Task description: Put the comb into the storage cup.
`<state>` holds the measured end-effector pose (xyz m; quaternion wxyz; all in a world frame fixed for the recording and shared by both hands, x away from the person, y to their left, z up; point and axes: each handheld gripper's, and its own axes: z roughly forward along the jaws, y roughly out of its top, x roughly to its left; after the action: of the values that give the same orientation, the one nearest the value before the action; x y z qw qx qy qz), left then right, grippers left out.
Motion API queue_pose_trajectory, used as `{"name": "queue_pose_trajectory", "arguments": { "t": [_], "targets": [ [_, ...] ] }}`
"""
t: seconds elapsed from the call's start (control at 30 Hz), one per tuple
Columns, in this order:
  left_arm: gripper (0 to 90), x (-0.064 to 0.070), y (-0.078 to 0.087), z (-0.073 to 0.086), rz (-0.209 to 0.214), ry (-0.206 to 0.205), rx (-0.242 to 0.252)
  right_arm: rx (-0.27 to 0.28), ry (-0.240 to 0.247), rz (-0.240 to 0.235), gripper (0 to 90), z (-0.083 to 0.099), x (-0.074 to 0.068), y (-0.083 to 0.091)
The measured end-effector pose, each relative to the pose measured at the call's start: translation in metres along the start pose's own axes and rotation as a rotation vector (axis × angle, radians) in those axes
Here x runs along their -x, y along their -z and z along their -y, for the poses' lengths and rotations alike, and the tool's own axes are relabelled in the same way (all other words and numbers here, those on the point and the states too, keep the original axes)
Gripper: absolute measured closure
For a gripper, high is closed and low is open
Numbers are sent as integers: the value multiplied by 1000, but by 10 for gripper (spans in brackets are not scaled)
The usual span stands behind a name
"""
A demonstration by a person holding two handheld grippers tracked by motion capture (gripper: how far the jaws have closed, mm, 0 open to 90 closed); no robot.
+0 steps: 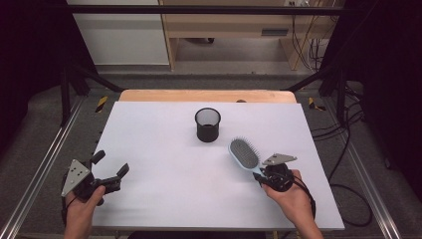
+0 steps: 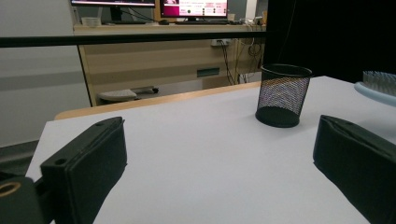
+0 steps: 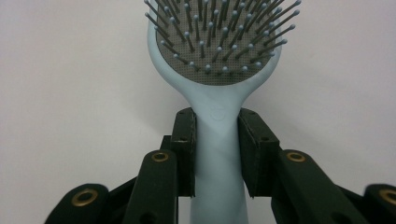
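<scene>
So: right gripper [image 3: 217, 154] is pinching the light-blue paddle hairbrush [image 1: 244, 152] by its handle neck, w/ jaws tight on both flat sides, bristles up. Brush head sits over the white table [image 1: 164, 199], just right of and nearer than the black mesh pen cup [image 1: 207, 124]. Prob light, rigid plastic; the smooth handle could swivel in the pads, so a grip at the neck near the head looks sensible. Bristle pins flex, so avoid squeezing those. Left gripper [image 1: 110, 169] hangs spread wide, holding nothing, at the table's left edge.
</scene>
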<state>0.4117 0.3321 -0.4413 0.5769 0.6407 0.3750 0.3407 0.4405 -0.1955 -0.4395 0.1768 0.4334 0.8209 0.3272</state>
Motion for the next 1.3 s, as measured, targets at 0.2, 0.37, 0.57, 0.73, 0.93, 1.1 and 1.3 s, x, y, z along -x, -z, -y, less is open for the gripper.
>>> {"name": "queue_pose_trajectory", "arguments": {
  "t": [0.2,0.37,0.57,0.73,0.93,1.1,1.3],
  "targets": [
    [29,4,1,-4,14,42,3,103,7,33,695,-16,5,-3],
    [28,8,-3,-11,24,51,-1,167,3,58,695,-25,8,-5],
    [25,16,-14,-26,52,36,-4,249,-5,62,695,-35,6,-9],
    [22,27,-34,-37,94,40,-14,332,-20,57,695,-47,1,-11],
    [19,48,-60,-51,156,25,-27,437,-53,40,695,-55,-7,-13],
    [19,69,-81,-63,198,2,-34,472,-51,20,695,-54,-11,-15],
    [18,86,-101,-77,226,32,10,498,-28,-13,695,-54,-24,-15]
  ]
}}
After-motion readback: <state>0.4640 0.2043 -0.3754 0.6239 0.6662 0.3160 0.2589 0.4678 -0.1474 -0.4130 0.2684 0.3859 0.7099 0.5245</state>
